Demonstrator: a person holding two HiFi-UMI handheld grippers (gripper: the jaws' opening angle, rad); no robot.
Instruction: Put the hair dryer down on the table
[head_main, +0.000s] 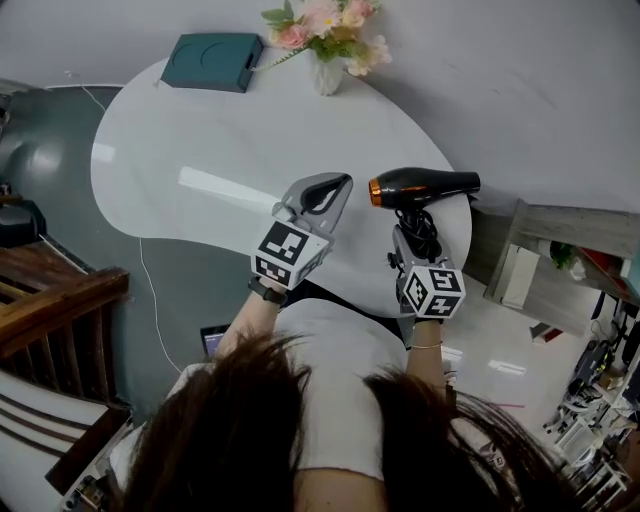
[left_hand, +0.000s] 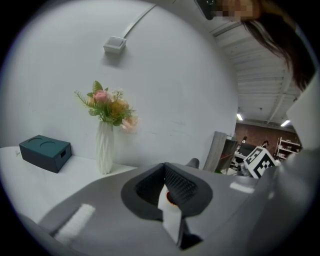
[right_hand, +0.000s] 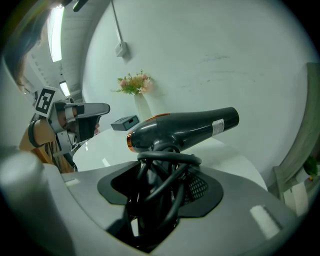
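The black hair dryer (head_main: 425, 185) (right_hand: 185, 127) hangs over the right end of the white table (head_main: 200, 140). Its barrel lies level, with the orange-ringed mouth pointing left. My right gripper (head_main: 415, 238) (right_hand: 161, 182) is shut on its handle, which has the black cord wound around it. The handle's lower part is hidden between the jaws. My left gripper (head_main: 332, 188) (left_hand: 167, 172) hovers just left of the dryer's mouth. Its jaw tips meet and nothing is between them. It also appears in the right gripper view as the left gripper (right_hand: 85, 112).
A white vase of pink flowers (head_main: 328, 45) (left_hand: 105, 145) and a teal box (head_main: 212, 60) (left_hand: 45, 152) stand at the table's far edge by the wall. Dark wooden furniture (head_main: 50, 310) is at the left, a grey shelf unit (head_main: 560, 250) at the right.
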